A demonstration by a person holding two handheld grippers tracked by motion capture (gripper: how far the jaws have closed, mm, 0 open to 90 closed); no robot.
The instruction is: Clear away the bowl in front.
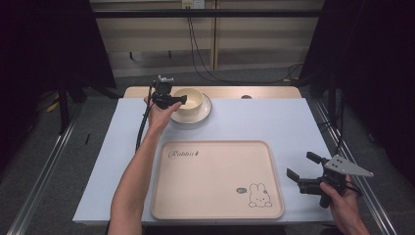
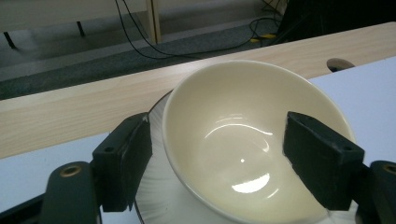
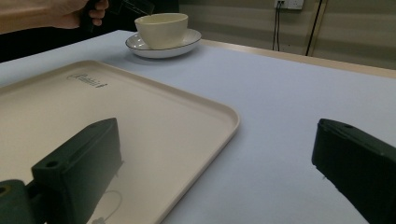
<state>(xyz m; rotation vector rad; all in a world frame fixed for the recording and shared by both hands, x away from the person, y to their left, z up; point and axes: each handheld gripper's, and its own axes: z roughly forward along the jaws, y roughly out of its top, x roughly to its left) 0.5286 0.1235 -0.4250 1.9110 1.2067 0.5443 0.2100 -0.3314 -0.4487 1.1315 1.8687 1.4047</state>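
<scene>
left tool (image 1: 182,100): arm stretched forward, jaws apart astride near rim of glossy cream ceramic bowl (image 1: 189,99) on white dark-rimmed saucer (image 1: 204,114) | right tool (image 1: 302,166): jaws apart, hovering right of beige rabbit-print plastic tray (image 1: 215,181) | counter (image 1: 274,122) bare right of bowl

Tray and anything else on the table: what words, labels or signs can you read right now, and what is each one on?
"Rabbit": script lettering at the far-left corner of the tray, followed by a small dark mark too small to make out.
Small speech bubble beside the rabbit drawing at the tray's near-right corner: its text is too small to read.
Bowl, plate and table: no lettering visible.
</scene>
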